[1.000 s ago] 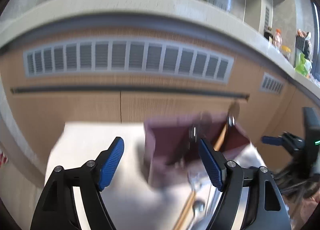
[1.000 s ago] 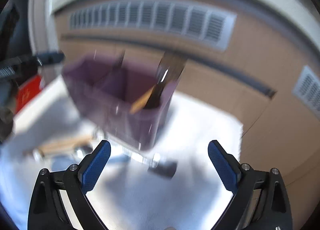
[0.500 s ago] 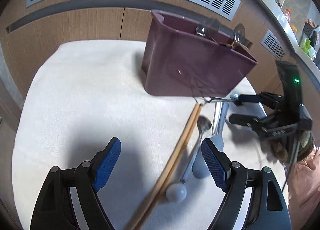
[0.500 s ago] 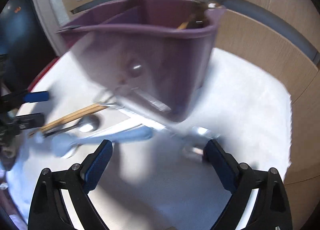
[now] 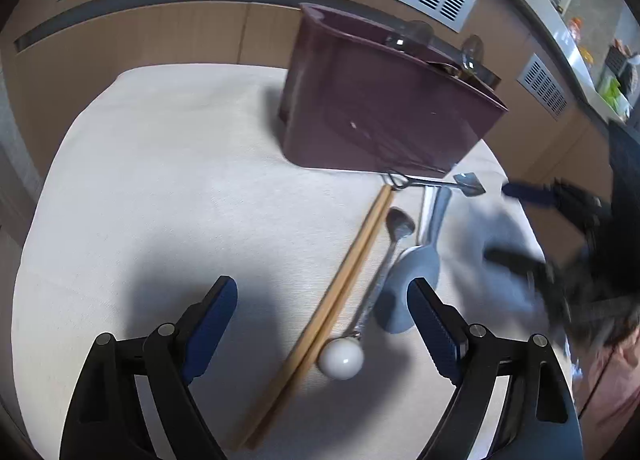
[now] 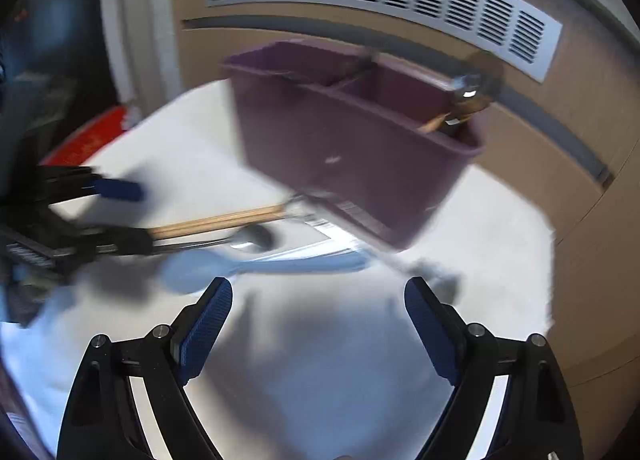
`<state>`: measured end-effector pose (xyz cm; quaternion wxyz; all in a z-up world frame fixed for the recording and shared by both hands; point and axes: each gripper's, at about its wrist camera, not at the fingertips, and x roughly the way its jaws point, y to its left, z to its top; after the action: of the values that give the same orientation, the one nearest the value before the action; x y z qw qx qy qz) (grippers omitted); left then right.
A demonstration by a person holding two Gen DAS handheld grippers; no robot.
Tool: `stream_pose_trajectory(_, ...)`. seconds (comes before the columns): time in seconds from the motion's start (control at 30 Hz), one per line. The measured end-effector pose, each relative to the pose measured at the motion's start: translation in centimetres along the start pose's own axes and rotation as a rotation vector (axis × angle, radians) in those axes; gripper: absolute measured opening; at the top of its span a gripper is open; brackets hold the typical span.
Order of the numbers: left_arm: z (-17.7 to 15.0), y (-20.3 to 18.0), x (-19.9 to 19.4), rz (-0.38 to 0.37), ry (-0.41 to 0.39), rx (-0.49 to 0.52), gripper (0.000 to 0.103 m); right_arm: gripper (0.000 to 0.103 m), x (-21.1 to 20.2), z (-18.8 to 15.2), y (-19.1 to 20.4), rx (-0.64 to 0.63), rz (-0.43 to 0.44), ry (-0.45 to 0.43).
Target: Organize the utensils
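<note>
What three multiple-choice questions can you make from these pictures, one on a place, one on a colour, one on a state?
1. Where do the chopsticks lie?
A. on the white cloth
B. in the caddy
C. in a gripper

2. What colour is the caddy?
A. green
B. dark purple
C. yellow

3. How is the left gripper?
A. shut on a spoon
B. shut, empty
C. open, empty

Answers: 1 A, they rest flat in front of the caddy; 2 B, its walls are dark purple; 3 C, its blue pads stand apart and press on nothing.

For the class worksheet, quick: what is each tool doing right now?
Left tool: open, just been opening, holding nothing.
Right tool: open, just been closing, holding nothing.
</note>
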<state>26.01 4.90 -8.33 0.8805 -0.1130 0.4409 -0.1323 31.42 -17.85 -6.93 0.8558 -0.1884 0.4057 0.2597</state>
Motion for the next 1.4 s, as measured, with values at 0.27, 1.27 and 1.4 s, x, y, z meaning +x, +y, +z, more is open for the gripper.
stream_pose_trajectory(0.27,-0.5,0.7,-0.5,-0.027,-0.009,-0.006,0.087,0.090,4.6,2.1,-4.9,0.033,0.035,0.055)
stream_pose_trajectory(1.27,-1.5,0.1,-2.3,-0.003,-0.036,0.037,0.089,0.025,-4.6,-0.1,3.7,0.106,0.030,0.041)
stream_pose_trajectory(1.4,-1.7,0.6,-3.5,0.049,-0.079,0.044,0.089,0.025,-0.6,2.8,4.2,0.183,0.036,0.037)
